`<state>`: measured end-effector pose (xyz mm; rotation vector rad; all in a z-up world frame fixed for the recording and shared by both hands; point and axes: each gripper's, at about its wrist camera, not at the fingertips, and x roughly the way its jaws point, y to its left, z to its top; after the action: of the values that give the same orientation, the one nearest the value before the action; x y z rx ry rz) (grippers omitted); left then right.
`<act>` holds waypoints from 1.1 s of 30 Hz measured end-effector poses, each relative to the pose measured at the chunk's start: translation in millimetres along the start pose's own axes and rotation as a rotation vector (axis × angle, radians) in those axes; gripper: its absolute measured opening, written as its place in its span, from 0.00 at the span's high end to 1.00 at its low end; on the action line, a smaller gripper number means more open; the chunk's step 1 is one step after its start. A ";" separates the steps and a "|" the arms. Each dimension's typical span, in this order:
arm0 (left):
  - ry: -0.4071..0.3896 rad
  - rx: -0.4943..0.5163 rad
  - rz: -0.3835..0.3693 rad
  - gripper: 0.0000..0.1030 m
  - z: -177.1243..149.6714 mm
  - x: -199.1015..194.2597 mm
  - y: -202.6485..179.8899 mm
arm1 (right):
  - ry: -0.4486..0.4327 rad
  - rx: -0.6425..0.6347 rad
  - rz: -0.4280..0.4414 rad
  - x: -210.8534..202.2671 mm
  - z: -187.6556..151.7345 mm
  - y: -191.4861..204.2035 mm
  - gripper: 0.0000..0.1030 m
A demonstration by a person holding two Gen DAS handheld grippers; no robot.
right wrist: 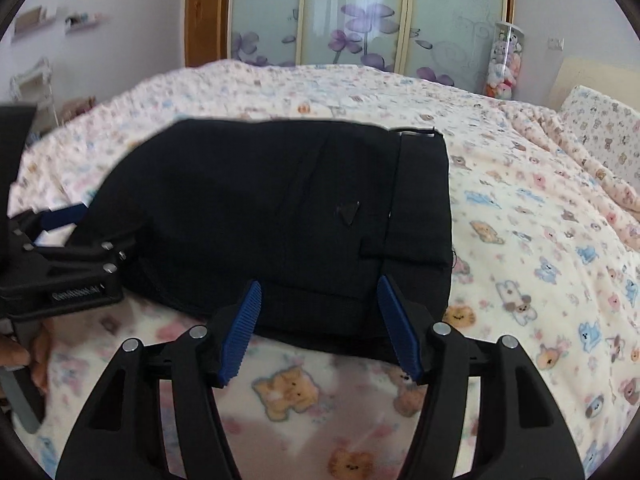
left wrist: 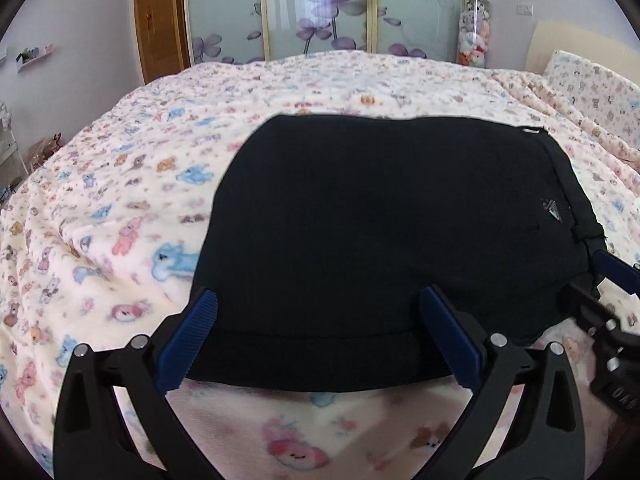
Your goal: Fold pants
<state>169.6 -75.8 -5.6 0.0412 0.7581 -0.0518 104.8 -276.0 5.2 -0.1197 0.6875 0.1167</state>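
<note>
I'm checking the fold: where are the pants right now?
The pants lie folded on the blanket, centred in both wrist views, their near edge between the open left gripper and right gripper.

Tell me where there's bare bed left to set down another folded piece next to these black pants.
Open blanket lies right of the pants, running to the pillow. More lies left of them in the left wrist view, and a strip beyond, toward the wardrobe doors. The near edge is crowded: the left gripper and right gripper both sit open there.

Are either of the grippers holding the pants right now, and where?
Neither. The left gripper and right gripper are open at the near edge of the pants.
</note>
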 end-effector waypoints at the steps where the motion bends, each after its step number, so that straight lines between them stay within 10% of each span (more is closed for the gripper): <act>1: 0.003 -0.006 -0.003 0.02 -0.6 2.0 0.9 | -0.001 -0.014 -0.018 1.5 -1.3 3.1 0.38; 11: -0.124 -0.015 -0.049 0.02 -9.4 -42.5 6.2 | -0.096 0.044 0.033 -42.1 6.1 -0.5 0.39; 17: -0.004 0.018 -0.041 0.02 -13.4 -14.6 -1.0 | 0.064 0.015 -0.020 2.0 -8.2 16.1 0.37; 25: -0.026 0.000 -0.034 0.02 -18.4 -21.4 1.5 | 0.034 0.041 0.011 -3.8 -8.9 11.5 0.37; 33: -0.129 -0.004 0.015 0.02 -41.9 -82.5 25.2 | -0.072 0.131 0.044 -65.5 -16.3 8.9 0.08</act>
<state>82.6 -45.6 21.2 0.0394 0.6288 -0.0388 43.1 -274.1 33.9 0.0250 0.6244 0.1175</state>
